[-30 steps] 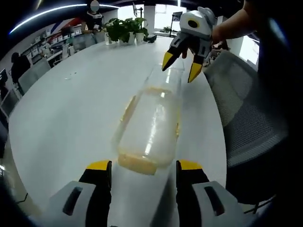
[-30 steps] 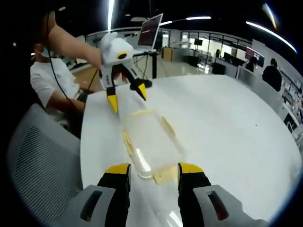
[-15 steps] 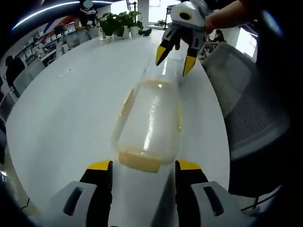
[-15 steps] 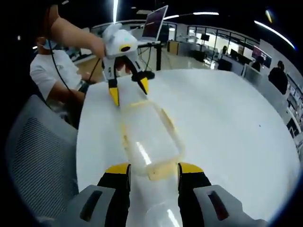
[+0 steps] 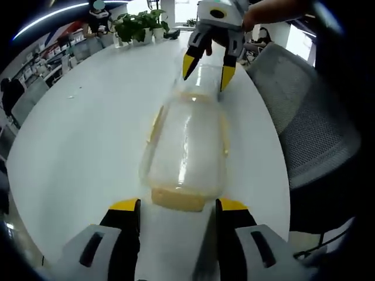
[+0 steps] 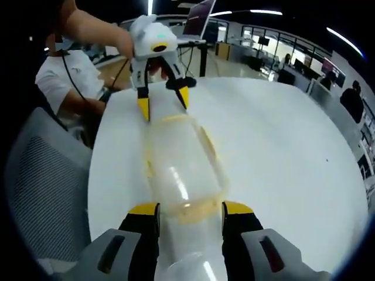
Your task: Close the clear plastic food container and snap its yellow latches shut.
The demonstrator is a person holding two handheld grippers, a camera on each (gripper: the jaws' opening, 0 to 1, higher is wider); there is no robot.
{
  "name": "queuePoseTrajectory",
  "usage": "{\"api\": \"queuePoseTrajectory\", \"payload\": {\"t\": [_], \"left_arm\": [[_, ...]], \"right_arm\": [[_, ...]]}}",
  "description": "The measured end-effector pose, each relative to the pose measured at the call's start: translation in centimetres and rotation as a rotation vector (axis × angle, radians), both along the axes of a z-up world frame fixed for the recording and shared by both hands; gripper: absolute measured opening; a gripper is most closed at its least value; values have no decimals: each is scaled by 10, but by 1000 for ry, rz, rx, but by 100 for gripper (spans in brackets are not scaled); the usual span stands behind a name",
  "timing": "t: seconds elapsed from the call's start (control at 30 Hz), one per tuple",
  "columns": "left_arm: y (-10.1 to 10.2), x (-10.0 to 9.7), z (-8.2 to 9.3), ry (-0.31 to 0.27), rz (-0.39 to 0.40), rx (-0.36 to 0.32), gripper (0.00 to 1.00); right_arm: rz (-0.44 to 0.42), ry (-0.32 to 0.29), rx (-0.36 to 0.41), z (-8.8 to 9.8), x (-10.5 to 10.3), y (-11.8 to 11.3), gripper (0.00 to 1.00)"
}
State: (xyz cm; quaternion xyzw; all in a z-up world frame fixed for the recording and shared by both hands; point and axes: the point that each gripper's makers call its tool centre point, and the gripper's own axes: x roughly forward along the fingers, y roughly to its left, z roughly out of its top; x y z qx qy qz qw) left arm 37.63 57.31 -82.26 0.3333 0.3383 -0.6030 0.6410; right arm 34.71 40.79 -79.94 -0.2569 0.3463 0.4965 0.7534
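A large white table (image 5: 82, 134) with a rounded edge takes up the middle of an open office. Just beside its edge stands a grey mesh-backed office chair (image 5: 310, 129). At the table's far end in the left gripper view sit potted green plants (image 5: 137, 26), and beyond them bright windows (image 5: 176, 7). A curved strip of ceiling light (image 5: 53, 16) runs above that end. In the right gripper view, a laptop (image 6: 196, 14) on a dark stand rises past the table's far edge, with rows of desks and glass partitions (image 6: 281, 50) behind it. A person in a white shirt (image 6: 61, 88) sits near the table's edge, by the chair.
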Motion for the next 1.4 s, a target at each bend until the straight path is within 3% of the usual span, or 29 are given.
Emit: {"api": "queuePoseTrajectory", "payload": {"t": [1.13,1.4], "left_arm": [[-7,-5,-14,15,-104,88,44],[-8,-1,-15,9,-107,102,40]], "right_arm": [[234,108,-228,-31,7,-1,40],[237,130,-266,-38,7,-3,40]]}}
